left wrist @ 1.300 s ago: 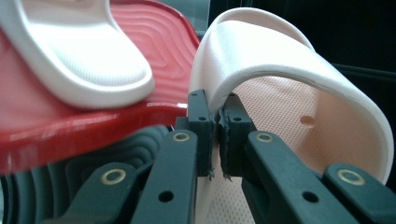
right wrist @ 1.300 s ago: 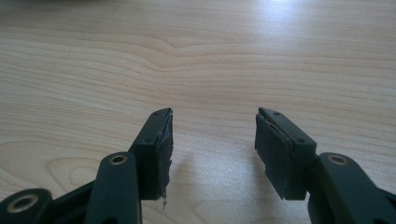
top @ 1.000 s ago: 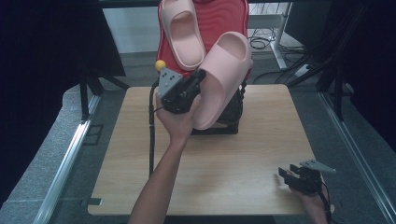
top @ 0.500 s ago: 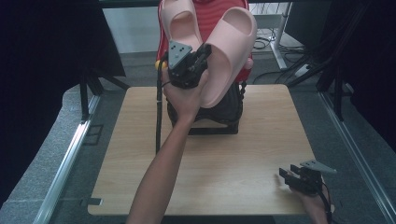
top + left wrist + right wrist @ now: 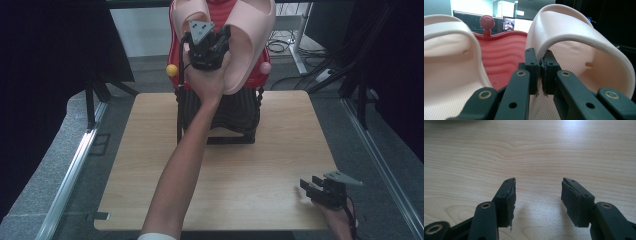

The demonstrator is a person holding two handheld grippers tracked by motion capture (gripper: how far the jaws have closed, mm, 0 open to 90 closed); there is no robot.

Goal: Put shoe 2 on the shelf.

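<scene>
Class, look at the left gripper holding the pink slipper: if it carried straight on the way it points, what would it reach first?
Probably the red rack straight ahead; the left gripper pinches the right slipper's strap, and depth is unclear.

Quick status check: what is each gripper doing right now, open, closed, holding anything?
Left gripper: closed on the strap of the pink slipper, held up at the red rack.
Right gripper: open, holding nothing, low over the wooden table.
</scene>
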